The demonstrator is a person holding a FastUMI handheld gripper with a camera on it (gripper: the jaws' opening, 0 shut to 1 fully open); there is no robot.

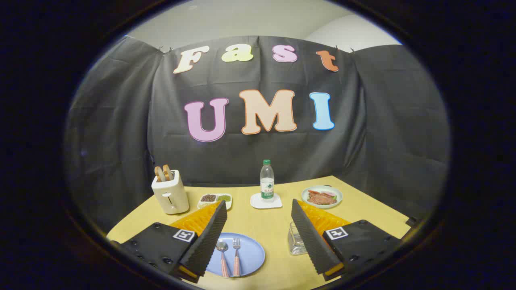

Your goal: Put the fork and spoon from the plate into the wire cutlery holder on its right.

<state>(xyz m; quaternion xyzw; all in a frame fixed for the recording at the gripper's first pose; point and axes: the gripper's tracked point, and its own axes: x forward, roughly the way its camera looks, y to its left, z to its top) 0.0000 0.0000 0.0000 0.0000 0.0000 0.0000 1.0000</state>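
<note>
My gripper hangs spread wide, holding nothing. Between my fingers, the spoon and fork, both with striped handles, lie side by side on the blue plate. The wire cutlery holder stands right of it.

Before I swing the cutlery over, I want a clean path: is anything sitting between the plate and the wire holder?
Nothing visible. The fork and spoon lie side by side on the blue plate, and only bare table separates it from the wire cutlery holder. The open gripper holds nothing; its right finger overlaps the holder.
</note>
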